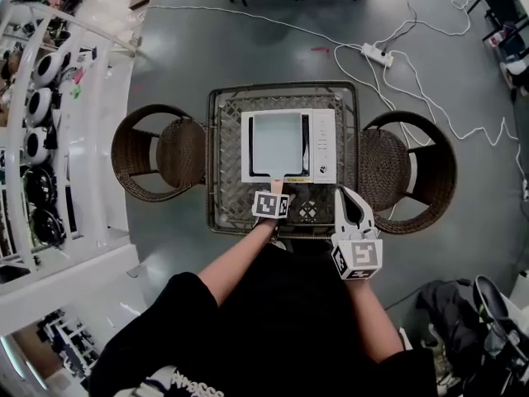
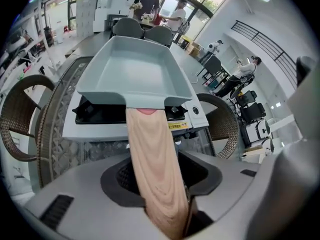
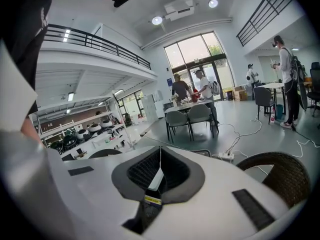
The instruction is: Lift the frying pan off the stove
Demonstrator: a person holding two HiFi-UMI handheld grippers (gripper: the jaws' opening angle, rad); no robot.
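A square grey frying pan (image 1: 277, 143) (image 2: 135, 69) sits over the white tabletop stove (image 1: 322, 147) (image 2: 95, 131), with its pale wooden handle (image 1: 278, 186) (image 2: 150, 154) pointing toward me. My left gripper (image 1: 277, 195) (image 2: 160, 184) is at the handle's near end. The handle runs down between its jaws, which hold it on both sides. My right gripper (image 1: 346, 193) (image 3: 157, 176) hovers over the table's front right corner, apart from the stove. Its jaws are shut with nothing in them.
The stove stands on a glass-topped wicker table (image 1: 219, 164). A wicker chair stands on each side: the left chair (image 1: 161, 151) and the right chair (image 1: 409, 172) (image 3: 280, 171). A power strip (image 1: 376, 54) with white cables lies on the floor beyond. White shelving (image 1: 50, 139) runs along the left.
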